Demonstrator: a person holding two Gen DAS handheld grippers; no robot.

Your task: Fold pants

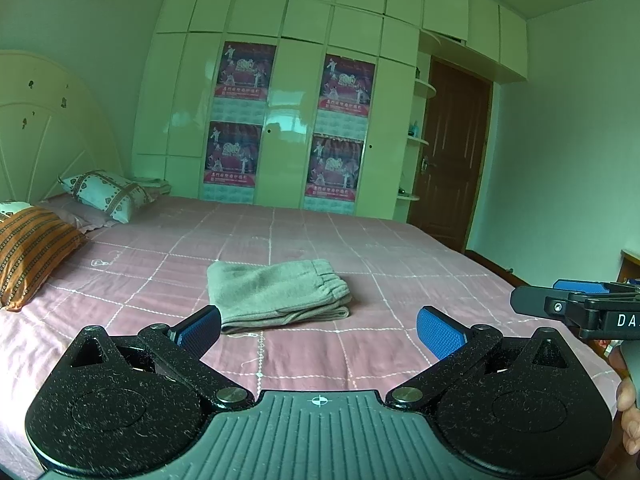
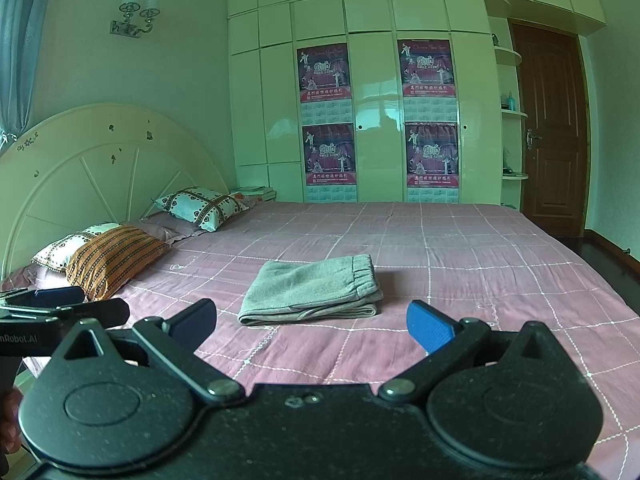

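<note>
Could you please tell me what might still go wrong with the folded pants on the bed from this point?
1. The grey pants lie folded in a loose stack on the soft pink bedspread; a nudge there could make the layers slide or spring open.
2. The near edge layers look uneven, so the fold may need tidying.
3. The left gripper and right gripper are both open, close above the bed; dipping either could snag the cloth.

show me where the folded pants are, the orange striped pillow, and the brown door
folded pants (image 2: 310,290), right wrist view, middle of top layer.
orange striped pillow (image 2: 114,258), right wrist view, centre of its face.
brown door (image 2: 550,128), right wrist view, upper panel.
</note>
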